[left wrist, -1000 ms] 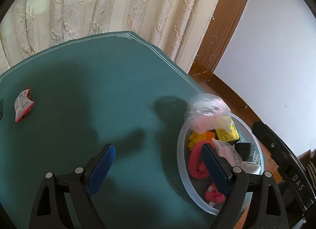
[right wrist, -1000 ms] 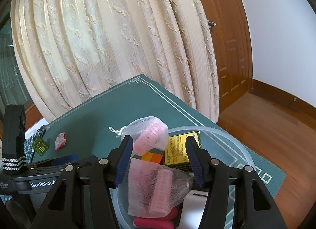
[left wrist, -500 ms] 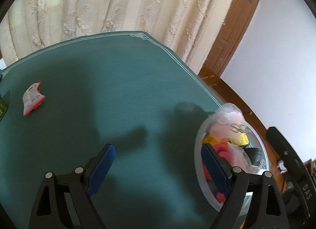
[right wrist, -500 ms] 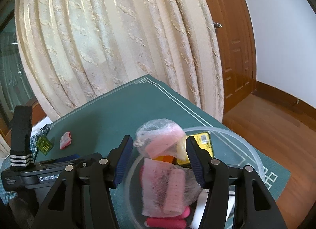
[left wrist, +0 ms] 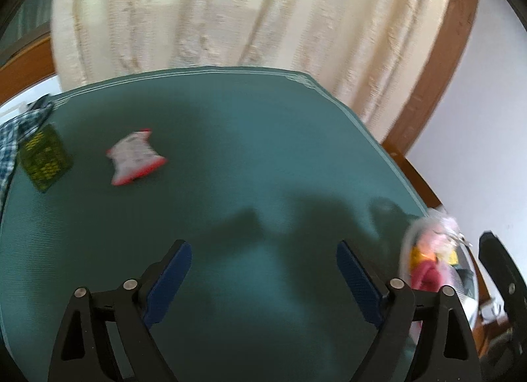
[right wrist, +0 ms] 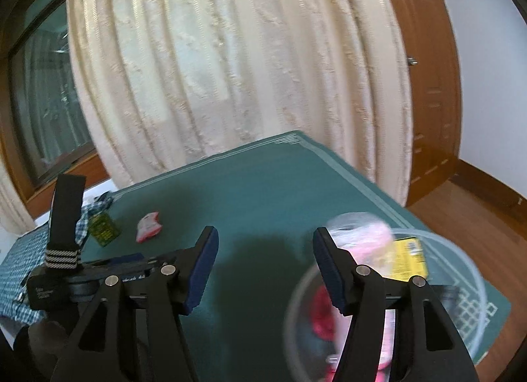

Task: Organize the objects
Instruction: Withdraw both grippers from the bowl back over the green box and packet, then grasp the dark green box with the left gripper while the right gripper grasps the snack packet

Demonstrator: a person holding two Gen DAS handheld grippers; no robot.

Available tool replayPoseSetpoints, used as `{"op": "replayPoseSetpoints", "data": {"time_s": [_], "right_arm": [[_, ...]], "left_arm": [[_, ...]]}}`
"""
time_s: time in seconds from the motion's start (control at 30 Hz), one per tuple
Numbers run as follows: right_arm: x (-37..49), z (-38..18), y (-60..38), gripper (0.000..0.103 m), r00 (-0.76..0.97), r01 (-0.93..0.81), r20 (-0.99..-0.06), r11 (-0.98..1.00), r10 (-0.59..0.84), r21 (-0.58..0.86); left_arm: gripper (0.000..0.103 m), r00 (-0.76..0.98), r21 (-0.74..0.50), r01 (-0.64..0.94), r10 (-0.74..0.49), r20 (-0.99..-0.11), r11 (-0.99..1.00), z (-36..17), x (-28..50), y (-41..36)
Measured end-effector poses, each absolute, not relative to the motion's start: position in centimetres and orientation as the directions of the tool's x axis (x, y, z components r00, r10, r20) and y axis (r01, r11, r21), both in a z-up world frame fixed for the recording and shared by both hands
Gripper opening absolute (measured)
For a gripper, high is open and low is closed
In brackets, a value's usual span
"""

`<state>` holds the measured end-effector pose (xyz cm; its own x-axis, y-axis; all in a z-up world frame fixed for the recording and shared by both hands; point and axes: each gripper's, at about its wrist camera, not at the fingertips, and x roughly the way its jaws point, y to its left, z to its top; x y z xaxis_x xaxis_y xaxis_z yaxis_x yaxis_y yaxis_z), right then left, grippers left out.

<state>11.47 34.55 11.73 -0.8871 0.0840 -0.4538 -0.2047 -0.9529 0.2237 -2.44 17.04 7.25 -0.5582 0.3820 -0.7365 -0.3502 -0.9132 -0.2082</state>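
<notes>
A red-and-white packet (left wrist: 136, 156) and a dark green packet (left wrist: 44, 162) lie apart on the teal table (left wrist: 263, 158), checked cloth (left wrist: 13, 138) beside them. The clear tub (right wrist: 461, 309) holds what look like pink mesh bundles (right wrist: 365, 233) and a yellow box (right wrist: 406, 258). The left gripper (left wrist: 263, 270) is wide and empty; the right gripper (right wrist: 265, 263) is opening, empty.

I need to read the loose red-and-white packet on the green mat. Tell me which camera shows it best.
The left wrist view: the red-and-white packet lies large and unobstructed in the upper left, though motion-blurred. In the right wrist view it appears smaller and farther off, beside the dark green packet; its print cannot be read in either view.
</notes>
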Motion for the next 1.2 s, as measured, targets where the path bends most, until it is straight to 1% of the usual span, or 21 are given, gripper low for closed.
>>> {"op": "replayPoseSetpoints", "data": {"time_s": [0.17, 0.43, 0.73, 0.83, 0.9, 1.0, 1.2], "right_arm": [[9.5, 10.9, 31.9, 0.062, -0.873, -0.138, -0.488, -0.963, 0.009, 0.230], [6.4, 8.6, 28.2, 0.063, -0.816, -0.053, -0.568, -0.965, -0.106, 0.256], [3.3, 6.2, 25.1, 0.064, -0.740, 0.001, -0.647, -0.962, -0.184, 0.273], [2.1, 5.5, 24.3, 0.064, -0.718, 0.009, -0.668, -0.962, -0.195, 0.271], [1.6, 5.2, 24.0, 0.064, -0.707, 0.013, -0.678, -0.962, -0.201, 0.272], [0.7, 4.9, 23.5, 0.064, -0.696, 0.017, -0.690, -0.965, -0.198, 0.261], [-1.4, 4.3, 22.5, 0.064, -0.672, 0.033, -0.711, -0.967, -0.207, 0.251]], "left_arm": [[0.094, -0.599, -0.202, -0.266, 0.326, -0.732, -0.943, 7.4, -4.3, 12.8], [0.095, -0.657, -0.143, -0.127, 0.192, -0.729, -0.981, 7.1, -7.5, 5.4], [0.095, -0.700, -0.095, 0.010, 0.061, -0.711, -0.995, 6.9, -11.3, -1.2], [0.096, -0.713, -0.076, 0.022, 0.038, -0.700, -0.997, 6.7, -12.9, -2.4], [0.099, -0.723, -0.065, 0.022, 0.029, -0.691, -0.998, 6.7, -13.6, -3.0], [0.099, -0.730, -0.055, 0.022, 0.021, -0.683, -0.998, 6.4, -14.9, -3.7], [0.099, -0.707, -0.094, -0.017, 0.079, -0.703, -0.995, 5.4, -17.6, -4.2]]}}
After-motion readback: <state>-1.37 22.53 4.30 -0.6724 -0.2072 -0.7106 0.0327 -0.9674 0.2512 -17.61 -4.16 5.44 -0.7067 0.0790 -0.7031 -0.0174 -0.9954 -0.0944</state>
